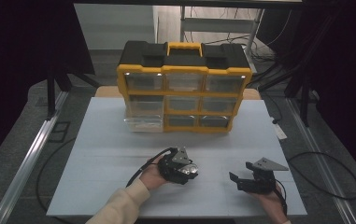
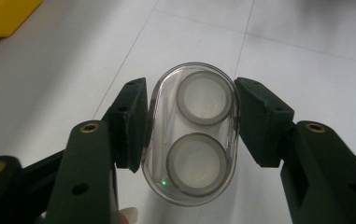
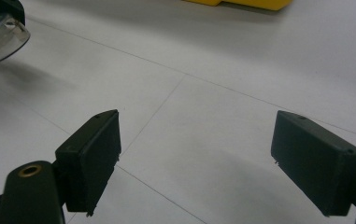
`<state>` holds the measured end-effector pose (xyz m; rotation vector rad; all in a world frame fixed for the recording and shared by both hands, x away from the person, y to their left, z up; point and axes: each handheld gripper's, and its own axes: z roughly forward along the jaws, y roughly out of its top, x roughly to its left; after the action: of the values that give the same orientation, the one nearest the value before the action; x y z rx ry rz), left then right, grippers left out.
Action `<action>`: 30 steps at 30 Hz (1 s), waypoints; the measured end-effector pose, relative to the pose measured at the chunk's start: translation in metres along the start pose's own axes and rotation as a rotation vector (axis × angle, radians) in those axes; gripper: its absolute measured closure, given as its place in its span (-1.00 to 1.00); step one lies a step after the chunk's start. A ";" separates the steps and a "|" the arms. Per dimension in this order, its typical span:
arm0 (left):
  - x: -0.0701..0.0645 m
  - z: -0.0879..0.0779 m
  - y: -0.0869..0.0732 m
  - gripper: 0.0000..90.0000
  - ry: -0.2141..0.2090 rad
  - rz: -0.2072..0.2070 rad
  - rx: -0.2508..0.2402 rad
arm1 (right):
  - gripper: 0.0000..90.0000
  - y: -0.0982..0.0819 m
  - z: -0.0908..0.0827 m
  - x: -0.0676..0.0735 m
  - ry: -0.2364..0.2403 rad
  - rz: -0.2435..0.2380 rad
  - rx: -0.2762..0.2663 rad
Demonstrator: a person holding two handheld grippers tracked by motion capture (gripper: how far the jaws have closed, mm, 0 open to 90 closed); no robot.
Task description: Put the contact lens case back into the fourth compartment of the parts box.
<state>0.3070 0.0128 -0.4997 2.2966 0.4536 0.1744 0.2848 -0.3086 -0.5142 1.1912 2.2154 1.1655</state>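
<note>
Clear oval case (image 2: 192, 140) with two round wells sits pinched between the pads of the left gripper (image 1: 185, 171), raised just off the white table (image 1: 110, 154). Behind stands the big yellow drawer cabinet (image 1: 183, 88), one lower-left drawer (image 1: 141, 122) pulled out. Right gripper (image 3: 196, 158) gapes wide, nothing between its jaws, low over the tabletop.

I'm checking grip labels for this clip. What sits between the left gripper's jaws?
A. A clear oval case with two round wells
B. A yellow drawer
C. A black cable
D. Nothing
A: in the left gripper view the left gripper has both pads pressed on the sides of the clear oval case.
</note>
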 end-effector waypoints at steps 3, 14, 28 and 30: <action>0.000 -0.001 -0.001 0.04 0.010 -0.002 -0.001 | -0.63 0.000 0.000 0.000 0.000 0.000 0.001; 0.000 -0.012 -0.001 0.04 0.041 -0.016 -0.043 | -0.63 -0.001 0.000 0.000 -0.001 0.000 0.002; 0.002 -0.031 -0.004 0.04 0.065 -0.040 -0.094 | -0.63 -0.001 0.000 0.000 -0.001 0.001 0.008; 0.003 -0.034 -0.005 0.04 0.066 -0.044 -0.100 | -0.63 -0.001 0.000 0.000 -0.001 0.001 0.007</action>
<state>0.2999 0.0399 -0.4802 2.1865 0.5171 0.2466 0.2844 -0.3091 -0.5151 1.1961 2.2199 1.1581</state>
